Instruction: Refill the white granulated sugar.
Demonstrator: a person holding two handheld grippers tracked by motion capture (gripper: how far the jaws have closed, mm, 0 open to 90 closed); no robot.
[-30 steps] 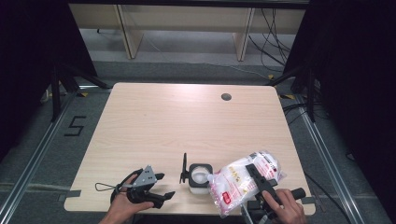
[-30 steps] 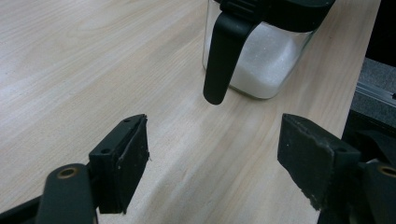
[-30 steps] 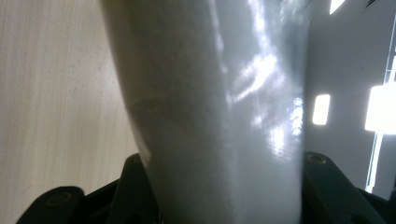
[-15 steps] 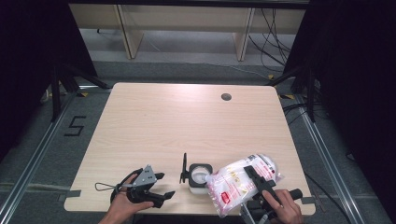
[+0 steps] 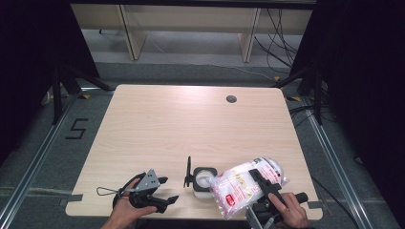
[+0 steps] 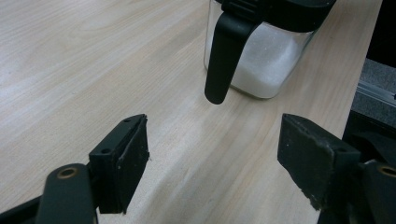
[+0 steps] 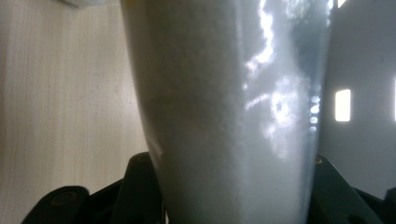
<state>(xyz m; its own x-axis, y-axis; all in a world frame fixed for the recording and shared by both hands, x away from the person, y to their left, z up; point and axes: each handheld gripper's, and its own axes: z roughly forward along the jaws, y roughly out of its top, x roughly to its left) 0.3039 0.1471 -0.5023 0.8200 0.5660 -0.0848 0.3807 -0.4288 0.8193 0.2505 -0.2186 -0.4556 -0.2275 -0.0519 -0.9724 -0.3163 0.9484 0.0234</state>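
Observation:
A clear square container (image 5: 203,181) holding white granules stands near the table's front edge, its black lid (image 5: 188,172) flipped up on its left side. My right gripper (image 5: 256,183) is shut on a clear plastic bag (image 5: 239,187) of white granules with red print. The bag is tilted, its low left end over the container's open top. In the right gripper view the bag (image 7: 233,107) sits squeezed between the two jaws of the gripper (image 7: 233,198). My left gripper (image 5: 169,188) rests open to the left of the container. In its view the left gripper (image 6: 219,158) faces the container (image 6: 264,60) and the hanging lid tab (image 6: 223,56).
The pale wooden table (image 5: 191,124) has a round cable hole (image 5: 231,99) at the back right. Dark floor and black frames surround it. A wooden shelf stands beyond the far edge.
The bag's low end has edged slightly left toward the container. Both hands stay where they were.

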